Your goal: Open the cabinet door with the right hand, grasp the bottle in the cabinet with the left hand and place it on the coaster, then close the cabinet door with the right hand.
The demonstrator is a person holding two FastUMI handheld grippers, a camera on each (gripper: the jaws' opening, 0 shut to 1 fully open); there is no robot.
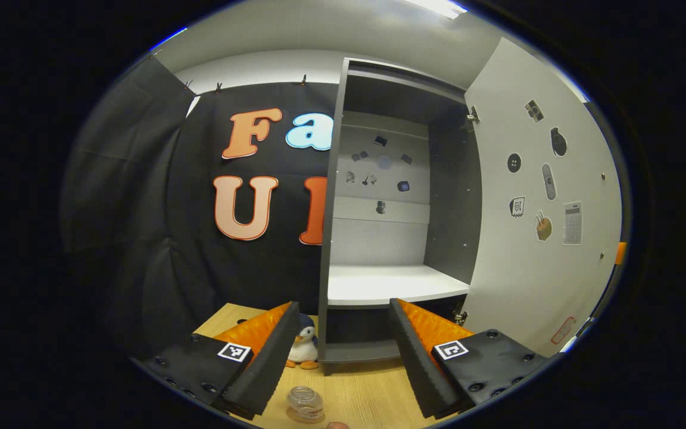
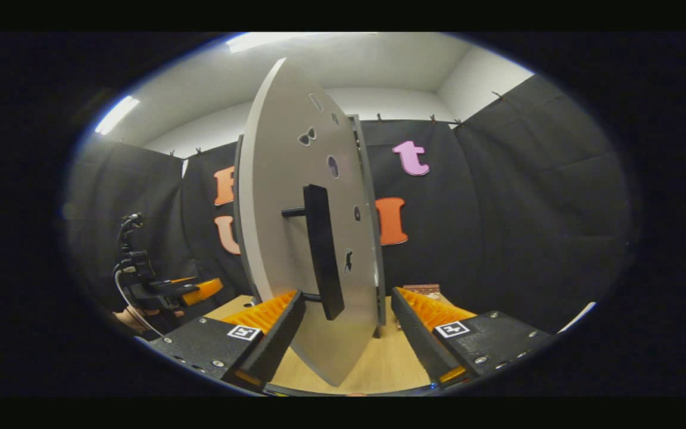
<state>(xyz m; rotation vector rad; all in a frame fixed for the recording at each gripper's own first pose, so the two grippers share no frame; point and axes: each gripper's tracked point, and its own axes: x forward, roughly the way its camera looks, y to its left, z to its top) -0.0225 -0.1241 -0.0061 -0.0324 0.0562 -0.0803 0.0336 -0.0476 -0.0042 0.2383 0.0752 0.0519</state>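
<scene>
Fingers of the left gripper point(image 1: 343, 351) stand wide apart and hold nothing. Just below them a small clear plastic bottle point(image 1: 305, 403) stands on the light wooden table point(image 1: 367, 387), near a small penguin toy point(image 1: 304, 348). Beyond, the grey cabinet point(image 1: 390, 196) is open, its white shelf point(image 1: 393, 283) bare. The right gripper point(image 2: 346, 325) also gapes wide, the pale grey cabinet door point(image 2: 283, 226) and its black bar handle point(image 2: 322, 250) between its fingers; I cannot tell whether they touch. Far left in the right gripper view, a hand point(image 2: 134, 319) holds the other gripper.

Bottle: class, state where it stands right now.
In the left gripper view the bottle stands on the table, low between the open left tool fingers, in front of a penguin toy and the cabinet.
</scene>
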